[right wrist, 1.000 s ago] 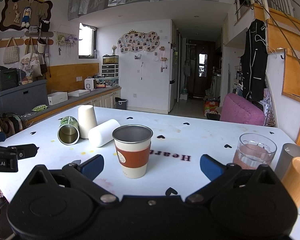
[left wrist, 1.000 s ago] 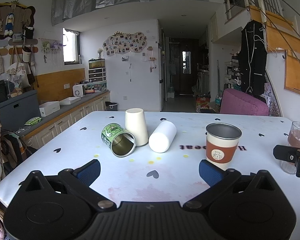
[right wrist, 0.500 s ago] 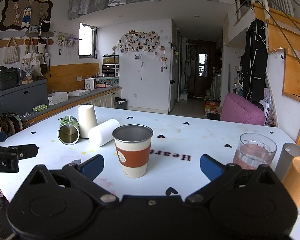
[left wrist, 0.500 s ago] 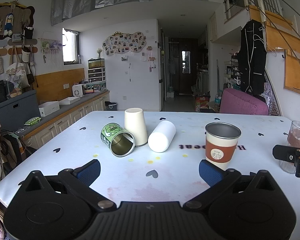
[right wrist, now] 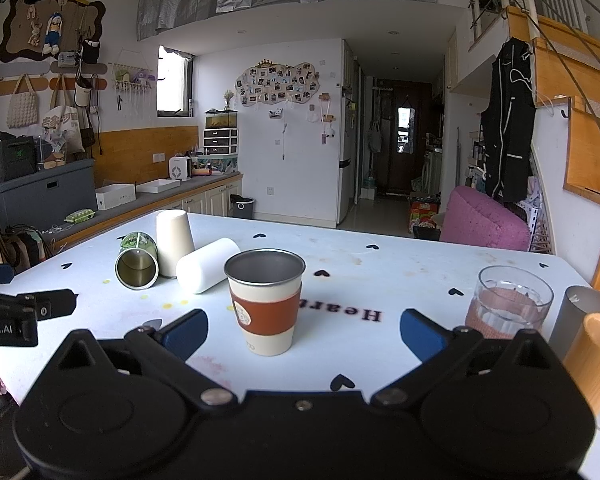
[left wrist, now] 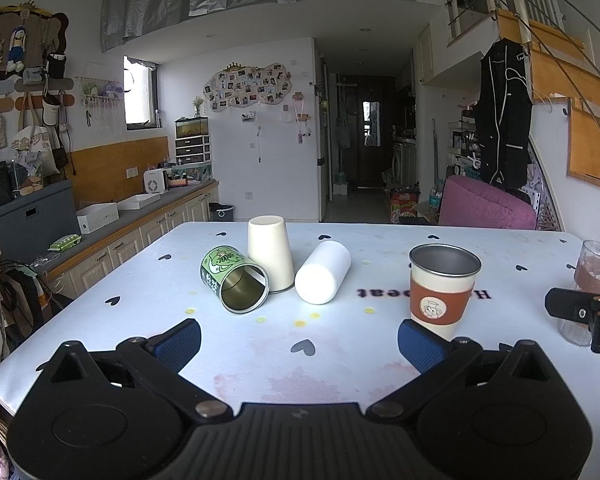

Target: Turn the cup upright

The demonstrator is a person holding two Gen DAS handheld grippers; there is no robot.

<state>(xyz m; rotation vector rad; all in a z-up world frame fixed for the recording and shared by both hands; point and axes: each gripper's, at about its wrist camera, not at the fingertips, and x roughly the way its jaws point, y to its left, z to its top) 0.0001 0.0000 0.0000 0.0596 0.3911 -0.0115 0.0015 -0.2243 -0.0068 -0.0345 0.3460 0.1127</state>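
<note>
A green cup (left wrist: 234,282) lies on its side on the white table (left wrist: 148,292), mouth toward me. A cream cup (left wrist: 270,252) stands upside down behind it. A white cup (left wrist: 323,271) lies on its side beside them. A metal cup with a brown sleeve (left wrist: 442,290) stands upright. The same cups show in the right wrist view: green (right wrist: 137,261), cream (right wrist: 175,238), white (right wrist: 208,265), sleeved (right wrist: 265,300). My left gripper (left wrist: 299,338) is open and empty, short of the cups. My right gripper (right wrist: 304,330) is open, with the sleeved cup just ahead between its fingers.
A glass of water (right wrist: 508,302) stands at the right, with a grey cup (right wrist: 580,312) and a wooden cup (right wrist: 596,356) near the right edge. A counter runs along the left beyond the table. A pink chair (right wrist: 484,220) stands behind the table.
</note>
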